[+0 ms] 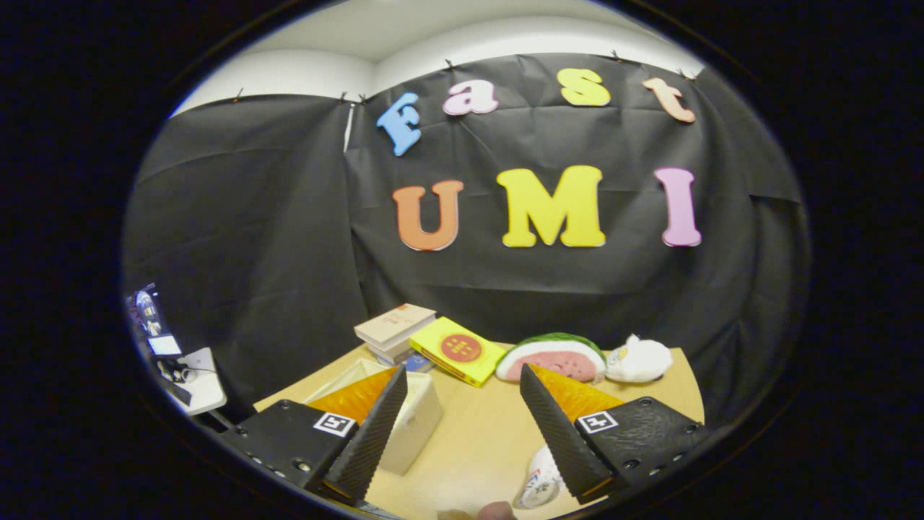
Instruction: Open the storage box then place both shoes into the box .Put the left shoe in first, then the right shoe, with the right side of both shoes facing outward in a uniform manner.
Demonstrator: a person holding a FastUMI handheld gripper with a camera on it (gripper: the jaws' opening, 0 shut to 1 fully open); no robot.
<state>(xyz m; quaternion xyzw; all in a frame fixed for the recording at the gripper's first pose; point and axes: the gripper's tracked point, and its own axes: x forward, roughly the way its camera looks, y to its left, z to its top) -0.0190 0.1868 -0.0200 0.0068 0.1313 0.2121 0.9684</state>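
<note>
Spread wide and holding nothing, gripper (462,426) above the wooden table (476,433). Left of the fingers, the pale storage box (415,419) (whether it is open, hard to tell). Right of the box, a white shoe (540,480) on the table, likely not yet packed. Beyond the box, books (397,328) and toys against the black cloth wall (274,238).

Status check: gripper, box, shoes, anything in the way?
Gripper open, holding nothing, above table. Storage box behind one finger. Shoe by other. Watermelon toy, books beyond.
</note>
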